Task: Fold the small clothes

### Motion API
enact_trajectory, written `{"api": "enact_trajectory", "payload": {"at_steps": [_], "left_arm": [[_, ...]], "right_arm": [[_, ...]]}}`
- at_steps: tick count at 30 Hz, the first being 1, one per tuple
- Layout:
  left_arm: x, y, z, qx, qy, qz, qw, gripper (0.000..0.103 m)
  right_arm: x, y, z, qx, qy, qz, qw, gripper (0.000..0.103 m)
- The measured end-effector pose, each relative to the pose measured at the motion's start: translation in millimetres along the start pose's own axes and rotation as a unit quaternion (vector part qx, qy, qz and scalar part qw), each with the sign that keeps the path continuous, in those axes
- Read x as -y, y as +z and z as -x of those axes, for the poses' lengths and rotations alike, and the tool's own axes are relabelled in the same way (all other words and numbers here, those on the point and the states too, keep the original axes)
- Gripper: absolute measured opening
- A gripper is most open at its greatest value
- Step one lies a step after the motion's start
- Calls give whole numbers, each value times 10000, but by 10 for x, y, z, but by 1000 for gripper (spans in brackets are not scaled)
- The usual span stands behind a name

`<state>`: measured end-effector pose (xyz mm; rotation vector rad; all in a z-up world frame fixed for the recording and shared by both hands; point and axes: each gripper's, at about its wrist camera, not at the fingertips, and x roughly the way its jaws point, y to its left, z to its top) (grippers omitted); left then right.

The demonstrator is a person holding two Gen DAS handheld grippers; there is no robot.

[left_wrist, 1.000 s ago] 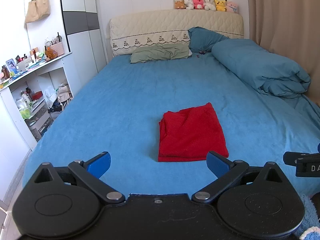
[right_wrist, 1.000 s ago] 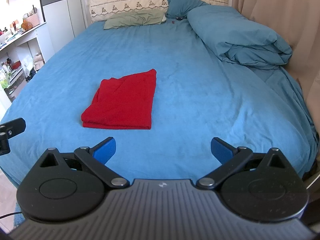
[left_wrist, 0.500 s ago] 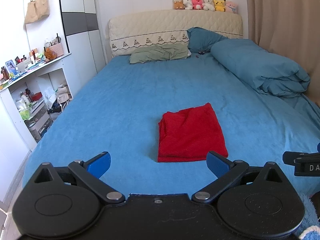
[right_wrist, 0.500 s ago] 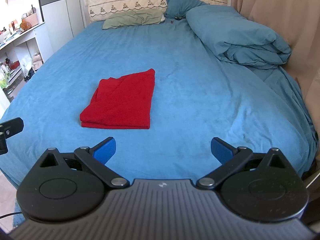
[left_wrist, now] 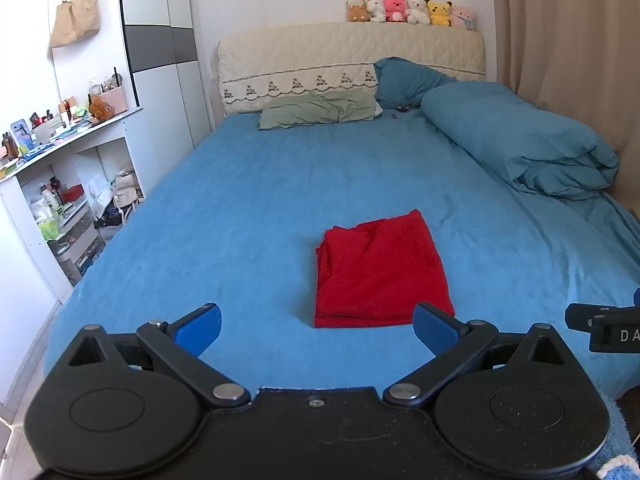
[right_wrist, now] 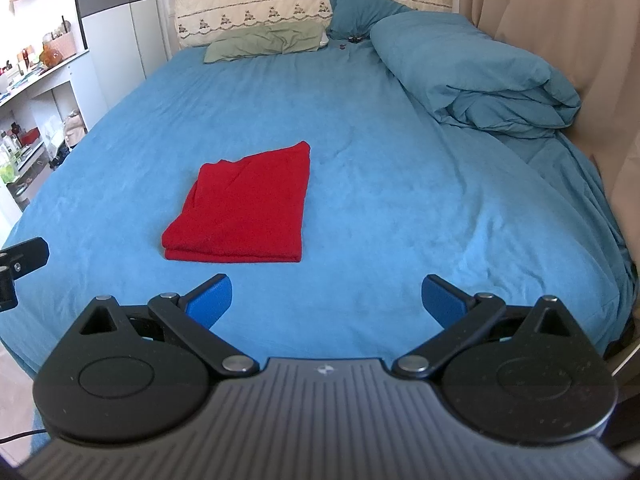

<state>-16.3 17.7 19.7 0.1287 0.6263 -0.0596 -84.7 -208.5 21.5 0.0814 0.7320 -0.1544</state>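
Both grippers have drawn back slightly; 1 folded red cloth [left_wrist: 380, 272] on the bed [left_wrist: 248, 208], 6 plush toys [left_wrist: 410, 10]; left gripper [left_wrist: 316, 330] and right gripper [right_wrist: 326, 300] fingers apart, empty.

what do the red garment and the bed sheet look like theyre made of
Red garment: seems a soft knit or fleece-like cloth, matte, with limp folds and stacked layers at its near edge. Bed sheet: looks like a plush, brushed fabric, going by its faint sheen and fine nap, though the fibre cannot be told.

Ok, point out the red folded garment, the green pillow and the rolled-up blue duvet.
red folded garment [right_wrist: 244, 204], right wrist view, middle of its top layer.
green pillow [left_wrist: 320, 110], left wrist view, centre of its front face.
blue duvet [right_wrist: 472, 76], right wrist view, upper surface of the roll.
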Motion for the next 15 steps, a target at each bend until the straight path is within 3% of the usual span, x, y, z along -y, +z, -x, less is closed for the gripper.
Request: {"api": "enact_trajectory", "payload": {"at_steps": [15], "left_arm": [[7,22,-44,-33,-23,88,10000,103]], "right_arm": [[-17,19,12,33,-22,-45,10000,103]]}}
